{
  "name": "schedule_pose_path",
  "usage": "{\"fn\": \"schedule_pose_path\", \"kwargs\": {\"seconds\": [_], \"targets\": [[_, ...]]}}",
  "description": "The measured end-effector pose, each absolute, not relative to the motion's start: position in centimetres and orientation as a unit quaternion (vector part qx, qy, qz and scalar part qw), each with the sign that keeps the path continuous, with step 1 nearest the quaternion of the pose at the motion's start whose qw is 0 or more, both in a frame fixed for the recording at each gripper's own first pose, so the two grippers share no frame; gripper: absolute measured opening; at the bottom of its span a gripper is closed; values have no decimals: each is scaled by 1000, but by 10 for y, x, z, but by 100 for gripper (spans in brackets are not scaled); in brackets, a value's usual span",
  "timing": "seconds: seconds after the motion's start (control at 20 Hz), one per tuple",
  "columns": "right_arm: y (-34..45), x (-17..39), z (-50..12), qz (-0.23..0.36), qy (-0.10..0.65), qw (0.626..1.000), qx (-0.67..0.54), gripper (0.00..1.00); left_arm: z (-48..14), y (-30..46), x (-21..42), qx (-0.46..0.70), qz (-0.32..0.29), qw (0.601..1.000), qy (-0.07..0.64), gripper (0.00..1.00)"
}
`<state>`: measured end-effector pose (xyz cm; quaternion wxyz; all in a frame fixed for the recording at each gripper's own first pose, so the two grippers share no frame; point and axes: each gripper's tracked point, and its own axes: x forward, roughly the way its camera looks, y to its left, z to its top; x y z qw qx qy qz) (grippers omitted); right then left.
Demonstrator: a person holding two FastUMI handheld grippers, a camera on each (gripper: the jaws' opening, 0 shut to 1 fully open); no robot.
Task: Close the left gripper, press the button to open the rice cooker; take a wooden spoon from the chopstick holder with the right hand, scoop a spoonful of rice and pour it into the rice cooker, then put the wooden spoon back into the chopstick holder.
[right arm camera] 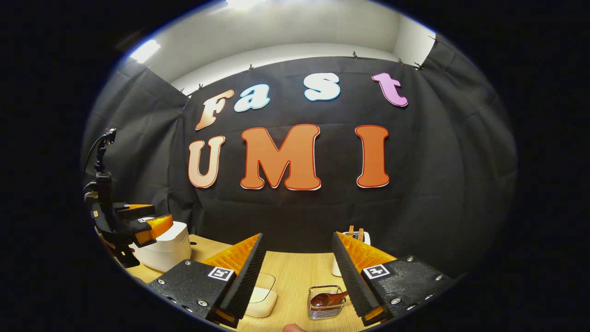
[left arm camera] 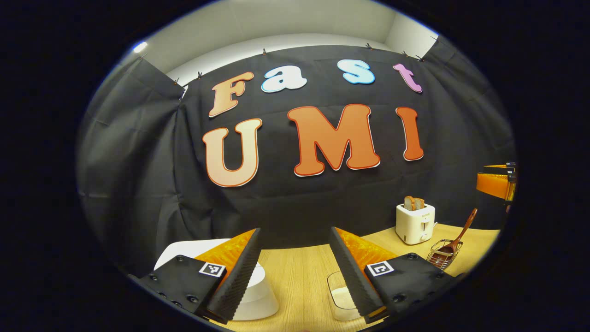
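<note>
Each gripper, left gripper (left arm camera: 295, 272) and right gripper (right arm camera: 297, 276), carries black screwed plates with a small square marker; a cable seems to rise behind the left.

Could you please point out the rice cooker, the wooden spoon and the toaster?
rice cooker (right arm camera: 168, 246): right gripper view, white side.
wooden spoon (left arm camera: 463, 232): left gripper view, handle.
toaster (left arm camera: 415, 224): left gripper view, front face.

Rice cooker (left arm camera: 251, 295) half hidden behind left gripper's (left arm camera: 295, 272) finger; lid state unclear.
Rice container (left arm camera: 341, 295) partly covered by other finger.
Right gripper (left arm camera: 500, 182) cut off at left gripper view's edge.
Toaster (right arm camera: 357, 240) mostly hidden behind right gripper's finger (right arm camera: 355, 272).
Wooden spoon (right arm camera: 328, 299) handle hidden there too.
</note>
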<state>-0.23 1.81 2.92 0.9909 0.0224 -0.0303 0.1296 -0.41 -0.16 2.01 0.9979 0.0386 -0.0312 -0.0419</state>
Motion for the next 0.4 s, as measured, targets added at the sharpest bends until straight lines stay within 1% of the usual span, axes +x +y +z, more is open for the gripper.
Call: {"fn": "schedule_pose_path", "kwargs": {"seconds": [0.05,0.35,0.4], "targets": [[19,-3,28,131,-30,991,22,86,19,-2,-4,41,-41,998,-32,94],[20,-4,29,131,-30,991,21,86,12,5,5,20,-31,999,-22,94],[20,-3,29,129,-30,991,23,86,13,7,5,17,-29,999,-22,96]]}}
